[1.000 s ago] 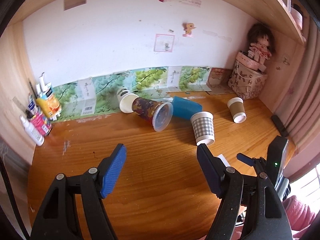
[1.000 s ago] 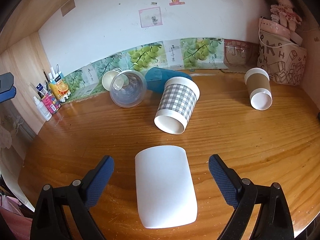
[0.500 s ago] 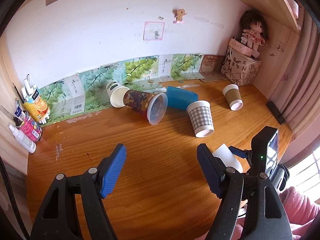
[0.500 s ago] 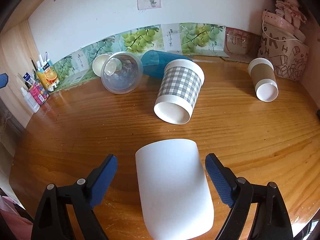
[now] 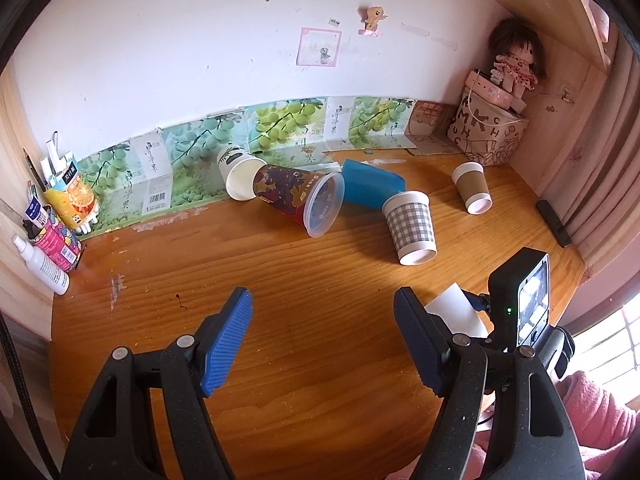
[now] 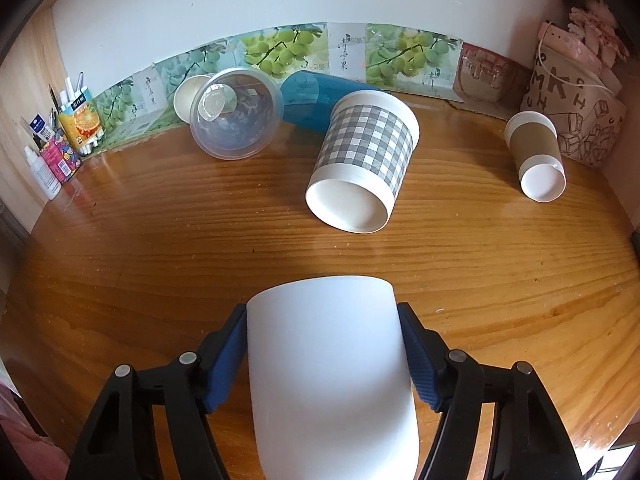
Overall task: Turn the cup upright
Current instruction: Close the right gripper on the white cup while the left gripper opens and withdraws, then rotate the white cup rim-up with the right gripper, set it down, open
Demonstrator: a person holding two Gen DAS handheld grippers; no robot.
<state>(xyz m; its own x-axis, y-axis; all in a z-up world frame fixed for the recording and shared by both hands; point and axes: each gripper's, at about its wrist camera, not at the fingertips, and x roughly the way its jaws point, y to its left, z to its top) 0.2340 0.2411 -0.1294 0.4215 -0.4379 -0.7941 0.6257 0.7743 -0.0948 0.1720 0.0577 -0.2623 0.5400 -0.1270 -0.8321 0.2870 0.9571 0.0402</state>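
A plain white cup (image 6: 328, 368) lies on its side on the wooden desk (image 6: 160, 240), close to the front edge. My right gripper (image 6: 322, 360) is shut on it, one blue pad against each side. In the left wrist view the white cup (image 5: 452, 312) shows partly behind my left gripper's right finger. My left gripper (image 5: 322, 340) is open and empty, held above the desk to the left of the white cup.
Several cups lie tipped over farther back: a grey checked cup (image 6: 364, 164), a brown-sleeved cup (image 6: 536, 156), a blue cup (image 6: 316, 96), a clear patterned cup (image 6: 236, 120) and a white paper cup (image 5: 240, 172). Bottles (image 5: 48, 216) stand at left, a printed box (image 5: 488, 132) at right.
My right gripper moved forward around the white cup and closed on its sides. My left gripper stayed open and its view shifted slightly.
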